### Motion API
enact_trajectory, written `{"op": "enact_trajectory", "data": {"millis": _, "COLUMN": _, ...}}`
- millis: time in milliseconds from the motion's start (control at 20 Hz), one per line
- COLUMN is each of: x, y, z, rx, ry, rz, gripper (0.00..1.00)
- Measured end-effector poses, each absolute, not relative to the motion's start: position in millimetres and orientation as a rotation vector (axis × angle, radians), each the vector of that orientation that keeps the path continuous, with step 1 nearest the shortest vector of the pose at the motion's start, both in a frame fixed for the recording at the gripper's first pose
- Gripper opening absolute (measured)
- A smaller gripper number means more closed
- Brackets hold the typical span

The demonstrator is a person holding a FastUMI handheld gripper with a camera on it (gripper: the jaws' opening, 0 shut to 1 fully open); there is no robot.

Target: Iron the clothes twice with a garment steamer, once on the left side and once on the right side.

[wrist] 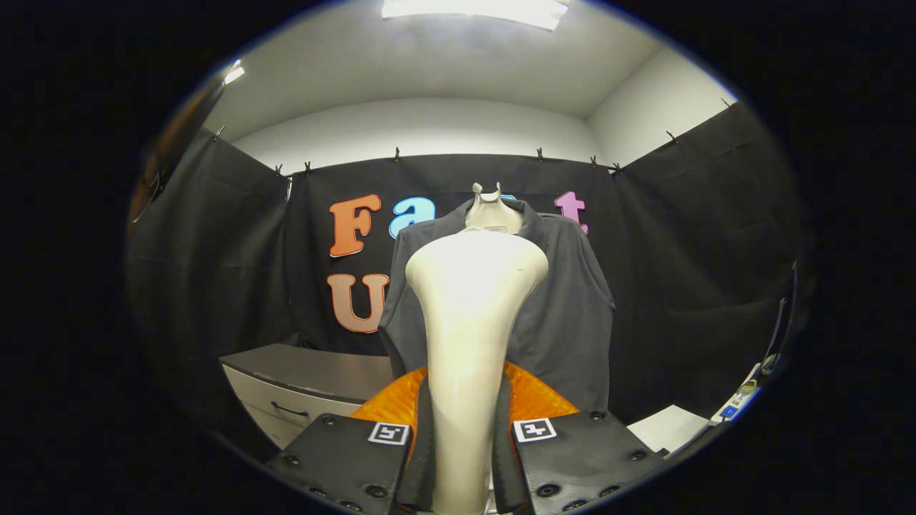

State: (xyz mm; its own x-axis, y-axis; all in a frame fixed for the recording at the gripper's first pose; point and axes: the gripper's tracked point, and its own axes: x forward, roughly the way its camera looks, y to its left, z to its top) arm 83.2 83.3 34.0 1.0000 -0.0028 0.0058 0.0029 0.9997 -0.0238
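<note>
Cream-white and glossy, one garment steamer (469, 336) stands upright between the gripper (462, 458) fingers, its slim handle running up from between them and flaring into a broad rounded head at the top. Both fingers press against the handle from either side, so the tongs are clamped on the steamer. Each finger carries one square black-and-white marker, two in all, just beside the handle. Behind the handle's lower part, one orange ribbed piece (533, 400) shows on both sides of it. Beyond the steamer head hangs one dark grey shirt (565, 307) with a collar, draped on a pale hanger form (494, 211) whose neck rises above the collar; the steamer head covers the middle of the shirt's front, and whether it touches the cloth cannot be told. To the left of the shirt and lower stands one grey cabinet (308, 383) with a single dark handle on its drawer front. Black cloth (687, 272) hangs all around as the booth's wall, held along the top by a row of small clips. One ceiling light (476, 11) glows overhead.
</note>
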Motion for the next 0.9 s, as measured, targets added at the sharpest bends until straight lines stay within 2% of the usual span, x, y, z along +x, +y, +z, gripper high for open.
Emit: {"op": "enact_trajectory", "data": {"millis": 900, "x": 80.1, "y": 81.3, "z": 32.7, "rx": -0.017, "ry": -0.003, "rz": -0.012, "gripper": 0.39}}
